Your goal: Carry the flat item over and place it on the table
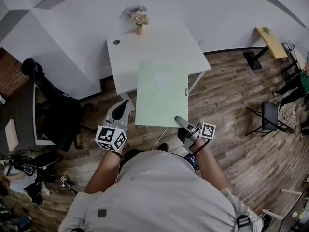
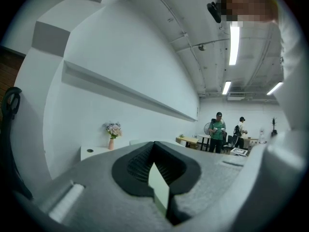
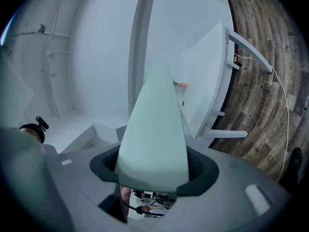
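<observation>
I hold a pale green flat board (image 1: pixel 161 93) level between both grippers, its far part over the near edge of the white table (image 1: pixel 125 57). My left gripper (image 1: pixel 129 105) is shut on the board's near left edge. In the left gripper view the board (image 2: pixel 159 190) shows edge-on between the dark pads of that gripper (image 2: pixel 157 175). At the board's near right corner my right gripper (image 1: pixel 181 121) is shut on it. The right gripper view has the board (image 3: pixel 154 129) running out from that gripper (image 3: pixel 152 175) toward the table (image 3: pixel 207 81).
A vase of flowers (image 1: pixel 138 19) stands at the table's far edge. A black office chair (image 1: pixel 53 110) is at the left, a folding chair (image 1: pixel 270 117) and a yellow bench (image 1: pixel 271 41) at the right. Two people (image 2: pixel 218 132) stand far off.
</observation>
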